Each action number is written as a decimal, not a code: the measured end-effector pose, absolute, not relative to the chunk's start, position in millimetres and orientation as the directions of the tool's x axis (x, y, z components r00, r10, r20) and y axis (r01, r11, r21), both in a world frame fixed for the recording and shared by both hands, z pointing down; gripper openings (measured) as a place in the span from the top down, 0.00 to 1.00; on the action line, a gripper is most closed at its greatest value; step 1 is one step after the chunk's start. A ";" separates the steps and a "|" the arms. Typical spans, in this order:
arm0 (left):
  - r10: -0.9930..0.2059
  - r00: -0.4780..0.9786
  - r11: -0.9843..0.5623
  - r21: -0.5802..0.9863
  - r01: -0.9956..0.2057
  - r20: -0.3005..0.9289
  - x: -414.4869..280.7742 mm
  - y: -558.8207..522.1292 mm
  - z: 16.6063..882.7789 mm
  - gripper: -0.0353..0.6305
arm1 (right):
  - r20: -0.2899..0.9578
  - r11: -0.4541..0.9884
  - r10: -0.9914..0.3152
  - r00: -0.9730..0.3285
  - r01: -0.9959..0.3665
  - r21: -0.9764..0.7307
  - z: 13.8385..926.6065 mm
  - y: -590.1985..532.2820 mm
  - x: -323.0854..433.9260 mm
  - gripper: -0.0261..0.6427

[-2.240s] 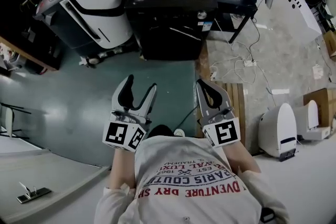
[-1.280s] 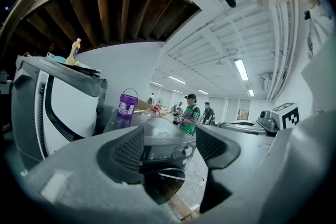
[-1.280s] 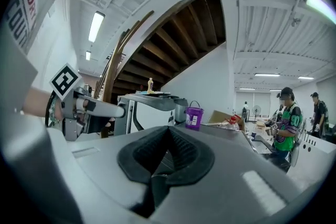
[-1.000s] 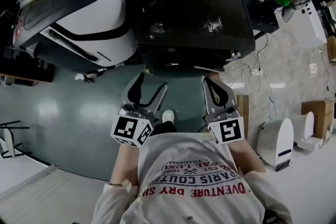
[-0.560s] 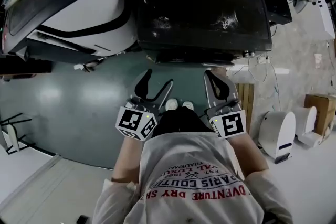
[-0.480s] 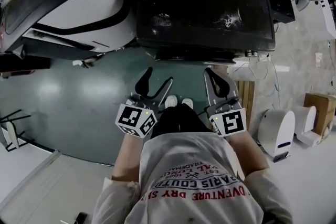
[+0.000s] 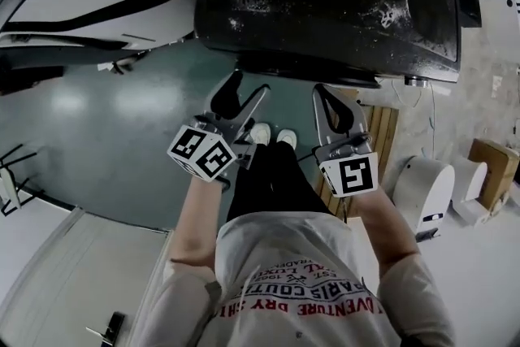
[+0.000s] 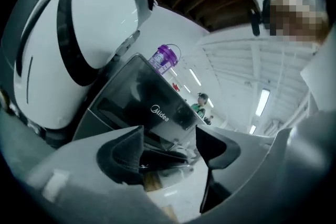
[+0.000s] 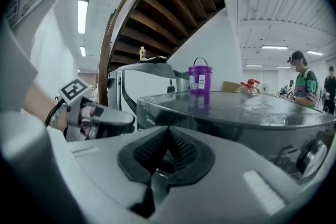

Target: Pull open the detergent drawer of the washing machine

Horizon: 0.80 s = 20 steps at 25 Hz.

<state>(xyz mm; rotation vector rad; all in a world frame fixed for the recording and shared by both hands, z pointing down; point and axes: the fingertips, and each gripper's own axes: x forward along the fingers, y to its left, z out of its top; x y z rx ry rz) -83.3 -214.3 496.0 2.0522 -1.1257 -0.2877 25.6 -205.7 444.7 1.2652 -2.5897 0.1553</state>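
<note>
The dark washing machine point(image 7: 325, 4) stood just ahead of both grippers; its detergent drawer could not be made out. A purple tub point(image 9: 200, 77) sat on top, contents hidden. The left gripper point(image 7: 246, 87) pointed at the machine, jaws wide and empty. The right gripper point(image 7: 335, 97) had its jaws closed together on nothing.

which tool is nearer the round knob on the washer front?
Right. The right tool is just left of the knob, in front of the washer; the left tool is further left, beyond the person's shoes.
</note>
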 end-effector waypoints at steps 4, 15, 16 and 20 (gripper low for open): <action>-0.795 0.601 -0.308 0.800 -0.515 0.081 -76.7 -230.1 507.6 0.46 | 0.281 0.623 -0.749 -0.600 -0.782 -0.010 463.9 -208.1 20.4 0.96; -0.815 0.515 -0.389 0.909 -0.147 -0.265 -83.0 -256.7 520.4 0.36 | 0.292 0.628 -0.741 -0.605 -0.778 -0.017 496.5 -209.2 19.7 0.96; -0.805 0.513 -0.414 0.902 -0.127 -0.297 -82.2 -258.0 517.8 0.36 | 0.296 0.628 -0.740 -0.604 -0.778 -0.016 499.0 -208.2 20.3 0.96; -0.778 0.487 -0.481 0.875 -0.056 -0.396 -81.9 -263.8 507.4 0.37 | 0.316 0.631 -0.733 -0.602 -0.776 -0.014 509.4 -204.0 23.1 0.96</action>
